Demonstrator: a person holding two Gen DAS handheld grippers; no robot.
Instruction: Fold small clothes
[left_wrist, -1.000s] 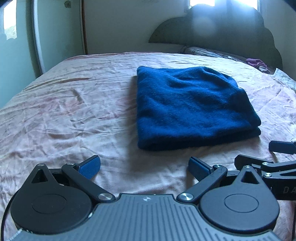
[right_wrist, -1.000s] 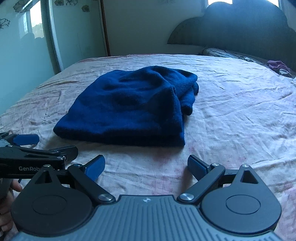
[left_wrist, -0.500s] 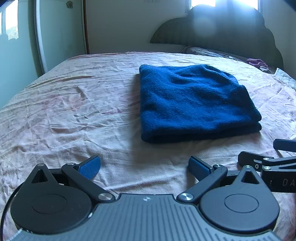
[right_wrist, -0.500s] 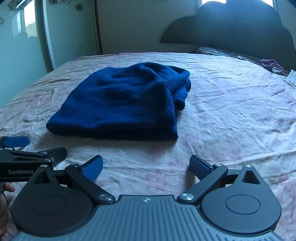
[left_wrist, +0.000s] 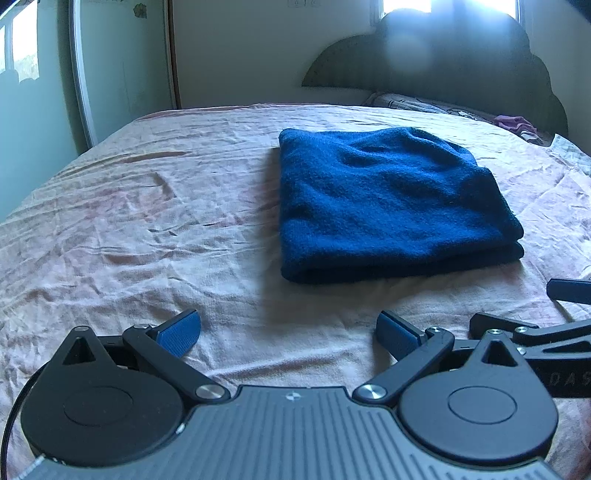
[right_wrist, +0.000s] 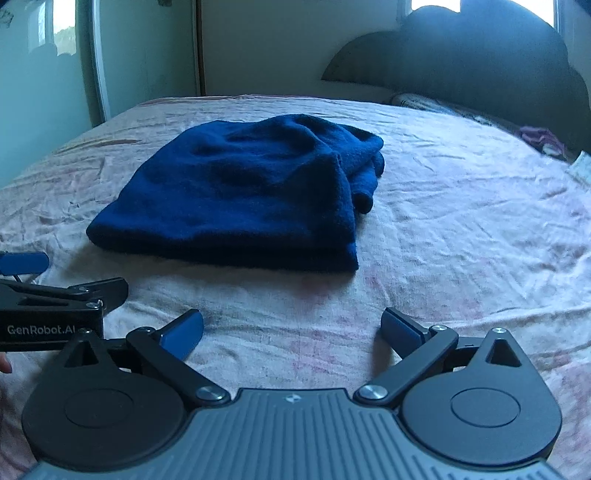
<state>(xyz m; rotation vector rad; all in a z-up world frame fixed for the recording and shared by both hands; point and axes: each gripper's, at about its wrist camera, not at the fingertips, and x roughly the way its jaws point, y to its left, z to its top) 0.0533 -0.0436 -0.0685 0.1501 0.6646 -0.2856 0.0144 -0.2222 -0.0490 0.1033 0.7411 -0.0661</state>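
Note:
A dark blue fleece garment (left_wrist: 388, 206) lies folded into a thick rectangle on the pink bedsheet (left_wrist: 147, 229); it also shows in the right wrist view (right_wrist: 243, 195), with a loose bunched end at its far right corner. My left gripper (left_wrist: 288, 328) is open and empty, low over the sheet, short of the garment's near edge. My right gripper (right_wrist: 291, 328) is open and empty, also short of the garment. Each gripper shows at the edge of the other's view: the right one (left_wrist: 546, 306) and the left one (right_wrist: 59, 280).
A dark scalloped headboard (left_wrist: 443, 74) stands at the far end of the bed. A purple cloth (left_wrist: 515, 122) and a patterned pillow (left_wrist: 417, 101) lie near it. A wardrobe or mirror door (left_wrist: 85, 74) is at the far left.
Both grippers have drawn back a little from the garment and tilted up, so the room's far wall shows more. The garment lies still. Both grippers stay open.

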